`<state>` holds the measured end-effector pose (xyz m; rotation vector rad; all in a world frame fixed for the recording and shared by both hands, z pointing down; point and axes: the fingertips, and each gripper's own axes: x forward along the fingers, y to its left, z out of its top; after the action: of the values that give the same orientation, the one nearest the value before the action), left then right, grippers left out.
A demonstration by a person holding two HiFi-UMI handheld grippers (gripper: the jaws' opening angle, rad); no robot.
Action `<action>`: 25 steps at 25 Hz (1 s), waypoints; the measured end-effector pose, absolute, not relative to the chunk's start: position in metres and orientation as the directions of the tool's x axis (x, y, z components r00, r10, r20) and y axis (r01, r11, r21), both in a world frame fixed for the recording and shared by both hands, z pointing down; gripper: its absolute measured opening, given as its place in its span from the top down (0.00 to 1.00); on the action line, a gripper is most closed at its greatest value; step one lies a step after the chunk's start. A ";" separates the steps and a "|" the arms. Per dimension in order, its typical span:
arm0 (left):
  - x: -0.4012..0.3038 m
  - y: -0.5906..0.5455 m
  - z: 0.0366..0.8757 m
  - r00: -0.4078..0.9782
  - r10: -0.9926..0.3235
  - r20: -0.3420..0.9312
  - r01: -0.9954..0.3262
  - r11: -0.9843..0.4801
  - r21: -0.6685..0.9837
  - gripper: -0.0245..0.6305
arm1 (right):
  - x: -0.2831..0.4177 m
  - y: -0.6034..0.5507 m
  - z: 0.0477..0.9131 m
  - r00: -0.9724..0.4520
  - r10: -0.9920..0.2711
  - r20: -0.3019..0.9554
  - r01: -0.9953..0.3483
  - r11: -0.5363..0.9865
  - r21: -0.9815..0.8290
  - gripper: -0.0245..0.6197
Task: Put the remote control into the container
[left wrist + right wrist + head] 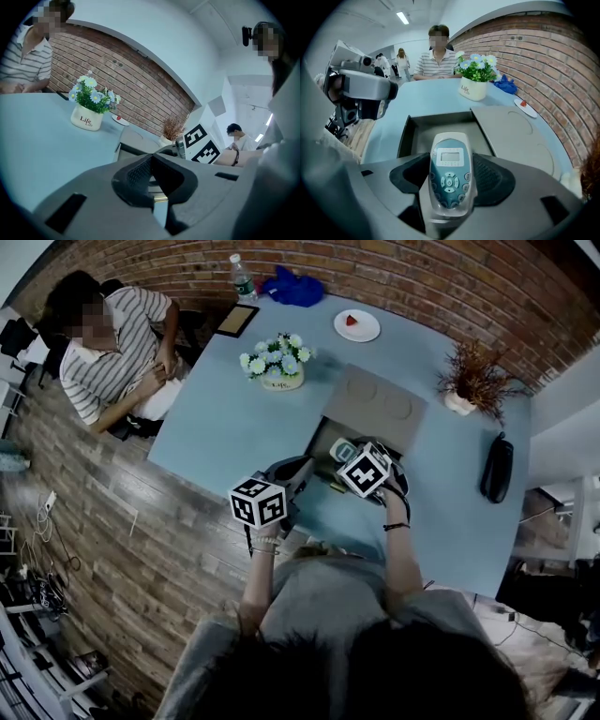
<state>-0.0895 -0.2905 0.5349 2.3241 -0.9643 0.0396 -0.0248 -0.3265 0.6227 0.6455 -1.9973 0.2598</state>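
A white remote control [449, 180] with a teal keypad and a small screen lies lengthwise between the pads of my right gripper [451, 185], which is shut on it. Just beyond it is the open grey container [405, 136], with its flat lid [513, 136] lying to the right. From the head view, the right gripper [354, 456] holds the remote [341, 449] over the container's [322, 439] near end. My left gripper [292, 474] hangs just left of the box, and its pads [140, 176] meet with nothing between them.
A white pot of flowers [278, 364] stands on the blue table behind the box. Farther back are a plate [357, 325], a bottle [242, 278] and a blue cloth [292, 287]. At the right are a dried plant [469, 381] and a black case [495, 468]. A person [112, 343] sits at the table's left end.
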 end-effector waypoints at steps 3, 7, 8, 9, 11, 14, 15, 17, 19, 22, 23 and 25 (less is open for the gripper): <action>-0.093 -0.294 0.534 0.729 -0.636 0.253 -0.655 -0.542 0.527 0.96 | -0.027 -0.328 0.629 -0.354 -0.312 0.882 -0.518 0.850 0.093 0.52; -0.095 -0.299 0.533 0.726 -0.640 0.252 -0.657 -0.537 0.528 0.96 | -0.029 -0.327 0.636 -0.337 -0.282 0.898 -0.491 0.867 0.088 0.52; -0.095 -0.299 0.533 0.726 -0.640 0.252 -0.657 -0.537 0.529 0.96 | -0.029 -0.327 0.636 -0.337 -0.276 0.900 -0.489 0.869 0.083 0.52; -0.095 -0.300 0.534 0.725 -0.640 0.253 -0.658 -0.537 0.529 0.96 | -0.029 -0.327 0.636 -0.337 -0.270 0.902 -0.488 0.869 0.078 0.52; -0.094 -0.301 0.535 0.726 -0.639 0.255 -0.658 -0.537 0.528 0.96 | -0.029 -0.328 0.637 -0.338 -0.261 0.904 -0.494 0.867 0.065 0.52; -0.092 -0.304 0.536 0.729 -0.636 0.255 -0.655 -0.539 0.529 0.96 | -0.028 -0.328 0.639 -0.345 -0.251 0.904 -0.521 0.853 0.038 0.52; -0.092 -0.305 0.537 0.730 -0.634 0.254 -0.654 -0.540 0.530 0.96 | -0.028 -0.328 0.639 -0.349 -0.249 0.903 -0.532 0.846 0.028 0.52; -0.091 -0.306 0.537 0.733 -0.631 0.254 -0.651 -0.542 0.532 0.96 | -0.028 -0.329 0.640 -0.361 -0.248 0.899 -0.544 0.839 0.013 0.52; -0.088 -0.307 0.538 0.737 -0.626 0.255 -0.648 -0.544 0.534 0.96 | -0.027 -0.329 0.639 -0.370 -0.249 0.895 -0.551 0.834 0.004 0.52; -0.084 -0.307 0.538 0.742 -0.620 0.256 -0.643 -0.548 0.535 0.96 | -0.026 -0.329 0.639 -0.380 -0.251 0.890 -0.558 0.830 -0.005 0.52; -0.083 -0.307 0.538 0.743 -0.619 0.256 -0.642 -0.548 0.537 0.96 | -0.026 -0.328 0.639 -0.382 -0.249 0.890 -0.558 0.830 -0.008 0.52; -0.082 -0.308 0.538 0.742 -0.620 0.254 -0.641 -0.547 0.538 0.96 | -0.024 -0.326 0.642 -0.379 -0.238 0.894 -0.554 0.832 -0.013 0.52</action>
<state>-0.0821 -0.3076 0.5383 2.3195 -0.9456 0.0446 -0.0236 -0.3259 0.6419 0.5870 -1.9703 0.3807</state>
